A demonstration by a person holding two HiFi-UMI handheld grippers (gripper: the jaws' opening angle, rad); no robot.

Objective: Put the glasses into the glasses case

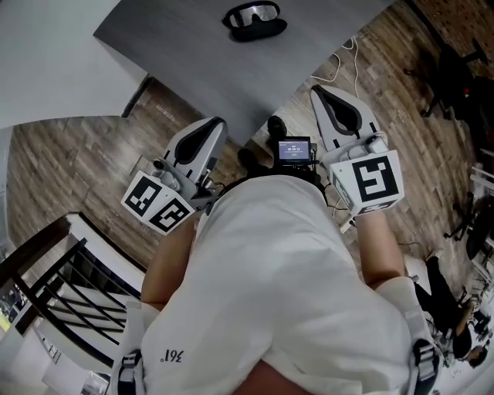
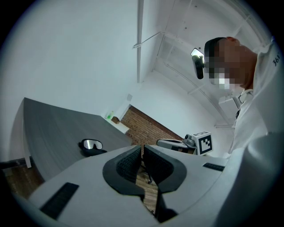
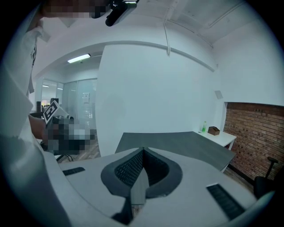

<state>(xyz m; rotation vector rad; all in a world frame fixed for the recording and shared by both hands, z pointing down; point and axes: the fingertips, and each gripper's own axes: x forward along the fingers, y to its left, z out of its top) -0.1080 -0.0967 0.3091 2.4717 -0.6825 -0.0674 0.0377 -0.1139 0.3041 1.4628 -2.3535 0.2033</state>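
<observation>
Both tools are empty. The left hand-held gripper (image 2: 142, 150) has its jaws pressed together with nothing between them, and the right hand-held gripper (image 3: 142, 153) is closed the same way. Both are held out over the floor, short of the desk (image 1: 185, 54).

The glasses (image 1: 253, 12) lie well ahead of both hand-held grippers, on the desk, and a little left of where the left one points. They rest on the dark glasses case (image 1: 268, 31) and touch it.

The glasses are probably light and fragile, with smooth lenses that would slip and smear under the pads. The bridge or a rim edge looks the safer place to pinch, and only gently. The case is likely stiffer and heavier, so one hand-held gripper may need to steady it.

At this distance the glasses are small. I cannot tell whether the case is open or shut, or whether the temples are folded. The far edge of the case is cut close by the top of the head view. The right gripper view shows the desk but neither the glasses nor the case.
</observation>
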